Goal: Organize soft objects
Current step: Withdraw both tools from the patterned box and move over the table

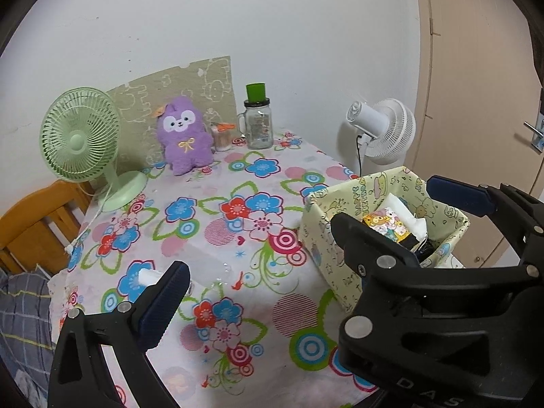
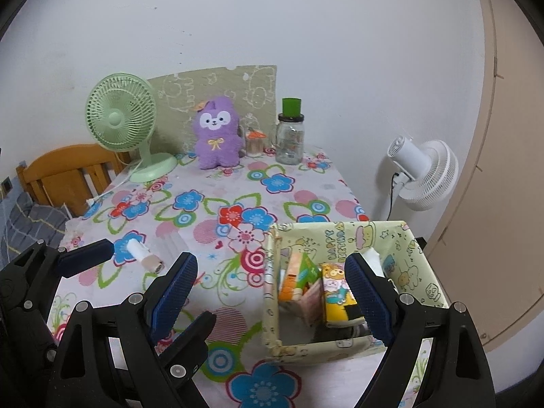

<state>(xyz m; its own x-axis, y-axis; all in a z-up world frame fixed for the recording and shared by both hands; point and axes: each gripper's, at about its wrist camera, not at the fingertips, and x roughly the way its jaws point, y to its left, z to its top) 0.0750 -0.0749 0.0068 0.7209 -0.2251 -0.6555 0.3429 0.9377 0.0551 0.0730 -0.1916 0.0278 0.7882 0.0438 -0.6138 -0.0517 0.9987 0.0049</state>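
Note:
A purple plush toy [image 1: 185,136] [image 2: 216,134] sits upright at the back of the flowered table, against a green patterned board. A yellow cartoon-print box [image 1: 448,234] [image 2: 340,238] stands at the table's near right and holds a yellow cartoon packet [image 2: 336,292], an orange-green pack [image 2: 295,278] and white tissue. My right gripper [image 2: 270,261] is open above the box's left wall, its right finger over the contents. My left gripper [image 1: 265,258] is open low over the tablecloth, beside and partly overlapping the right one. Neither holds anything.
A small white tube [image 2: 144,253] lies near the table's left edge. At the back stand a green desk fan [image 1: 80,136], a toothpick holder [image 2: 255,142] and a glass jar [image 1: 258,129] with a green lid. A white floor fan [image 2: 425,173] is right, a wooden chair [image 2: 68,173] left.

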